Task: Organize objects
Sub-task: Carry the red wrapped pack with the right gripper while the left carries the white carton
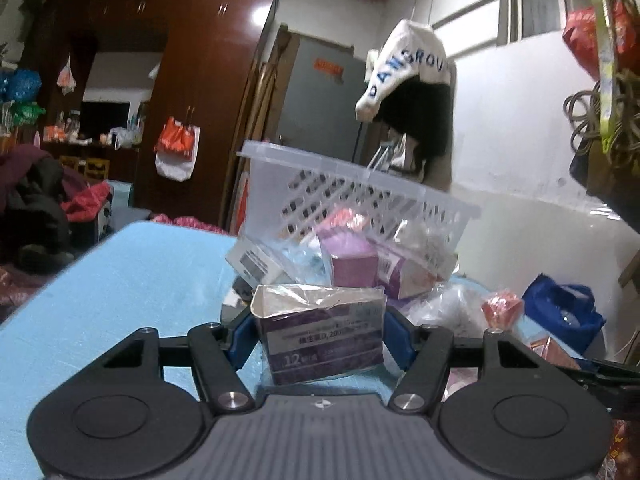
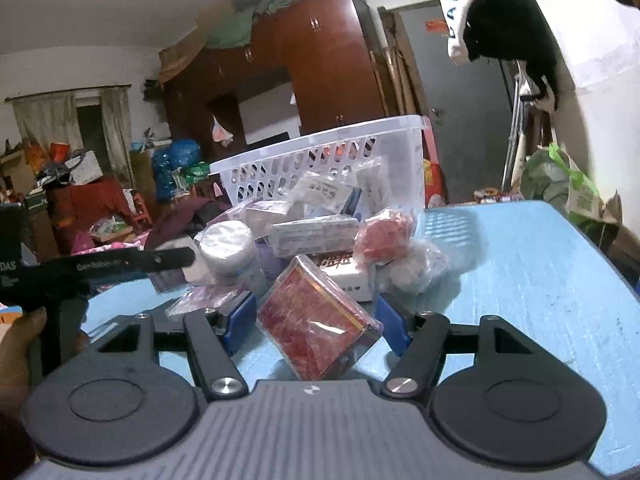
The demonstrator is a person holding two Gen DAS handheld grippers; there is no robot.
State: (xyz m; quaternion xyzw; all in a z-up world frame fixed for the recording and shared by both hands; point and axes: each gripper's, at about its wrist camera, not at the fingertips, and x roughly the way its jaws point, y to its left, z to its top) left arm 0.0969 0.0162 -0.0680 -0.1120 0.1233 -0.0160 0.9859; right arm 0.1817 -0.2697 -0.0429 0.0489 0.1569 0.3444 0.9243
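Two grippers each clamp one item before the white slotted basket (image 1: 352,200): the left gripper (image 1: 320,336) squeezes a purple box (image 1: 324,340), the right gripper (image 2: 316,316) a red packet (image 2: 316,320), presumably for sorting into the basket.

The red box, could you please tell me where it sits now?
In the right wrist view, the red box lies tilted between the right tool's fingers, before the white basket.

Both grippers — left (image 1: 320,334), right (image 2: 316,320) — half-closed, aimed slightly downward.
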